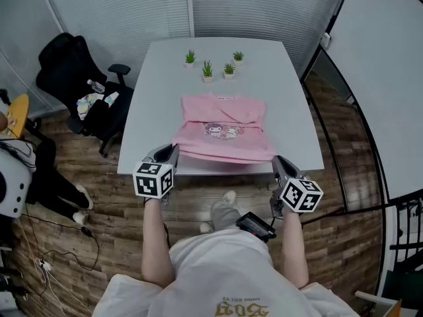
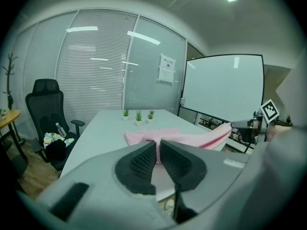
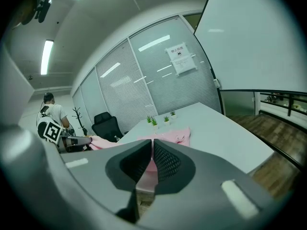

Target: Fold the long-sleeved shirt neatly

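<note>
Pink long-sleeved shirt [image 1: 225, 127] lies on white table [image 1: 165, 78], roughly center, collar toward far side, cartoon print in the middle, sleeves look tucked in over the body. L and R refer to the person's own sides. Left gripper [image 1: 173, 152] is at the near-L corner of the shirt's bottom edge, and right gripper [image 1: 277, 163] is at the near-R corner, both by the front edge of the table. In the left gripper view the gripper [image 2: 158, 147] has its jaws clenched w/ pink fabric pinched between the pads, only a thin slit left. The shirt [image 2: 192, 139] stretches from there across to the other gripper [image 2: 247, 131] at right, that edge raised off the tabletop. In the right gripper view it's the same: the gripper [image 3: 152, 148] is clamped on pink cloth, and the shirt [image 3: 170, 136] runs back onto the table and off to the other gripper [image 3: 76, 141] at left. Near hem hangs taut-ish between the two, while the rest of the shirt is flat on the table. Four small potted plants [image 1: 208, 70] stand at the far end of the table, well apart from the shirt. Black office chair [image 1: 69, 71] w/ stuff on the seat is L of the table. Whiteboard [image 1: 383, 78] is on the R side. Wood floor [image 1: 99, 197] under the table.
</note>
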A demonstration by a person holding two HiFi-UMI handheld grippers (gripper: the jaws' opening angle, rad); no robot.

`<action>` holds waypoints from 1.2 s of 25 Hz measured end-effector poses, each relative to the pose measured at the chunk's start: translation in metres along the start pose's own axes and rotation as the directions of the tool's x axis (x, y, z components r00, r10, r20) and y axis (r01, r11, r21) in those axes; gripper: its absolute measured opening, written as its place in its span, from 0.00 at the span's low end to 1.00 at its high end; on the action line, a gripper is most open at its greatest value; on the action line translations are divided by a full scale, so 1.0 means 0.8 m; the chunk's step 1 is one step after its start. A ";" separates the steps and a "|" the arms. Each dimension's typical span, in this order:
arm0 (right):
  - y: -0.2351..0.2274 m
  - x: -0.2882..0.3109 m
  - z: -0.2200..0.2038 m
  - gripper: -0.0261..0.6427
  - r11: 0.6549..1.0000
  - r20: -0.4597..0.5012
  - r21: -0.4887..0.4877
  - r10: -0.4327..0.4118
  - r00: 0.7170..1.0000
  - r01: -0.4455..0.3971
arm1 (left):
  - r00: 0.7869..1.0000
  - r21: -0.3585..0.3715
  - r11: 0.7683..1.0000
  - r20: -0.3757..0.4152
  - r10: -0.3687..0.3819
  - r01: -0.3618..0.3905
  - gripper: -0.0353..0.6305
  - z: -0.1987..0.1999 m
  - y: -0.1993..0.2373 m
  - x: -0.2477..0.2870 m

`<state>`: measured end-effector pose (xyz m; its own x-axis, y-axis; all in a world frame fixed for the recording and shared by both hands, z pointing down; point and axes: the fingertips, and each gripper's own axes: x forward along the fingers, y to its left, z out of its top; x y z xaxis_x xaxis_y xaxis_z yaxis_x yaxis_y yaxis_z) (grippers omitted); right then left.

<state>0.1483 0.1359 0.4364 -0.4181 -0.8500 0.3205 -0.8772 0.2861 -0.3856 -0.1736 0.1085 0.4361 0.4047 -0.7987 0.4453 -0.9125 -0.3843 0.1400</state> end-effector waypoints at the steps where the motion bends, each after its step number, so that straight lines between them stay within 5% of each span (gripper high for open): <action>1: -0.001 0.002 0.001 0.08 1.000 0.000 0.000 -0.001 1.000 0.001 | 1.000 -0.002 1.000 -0.004 -0.001 0.001 0.10 -0.001 0.001 0.003; 30: -0.078 0.209 0.050 0.08 0.995 -0.083 0.050 -0.083 0.993 0.087 | 0.991 -0.061 0.997 -0.120 -0.064 0.057 0.10 0.043 0.097 0.199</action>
<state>0.1428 -0.0418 0.4793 -0.3619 -0.8313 0.4218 -0.8974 0.1882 -0.3992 -0.1782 -0.0644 0.4871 0.4524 -0.7111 0.5381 -0.8898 -0.4005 0.2188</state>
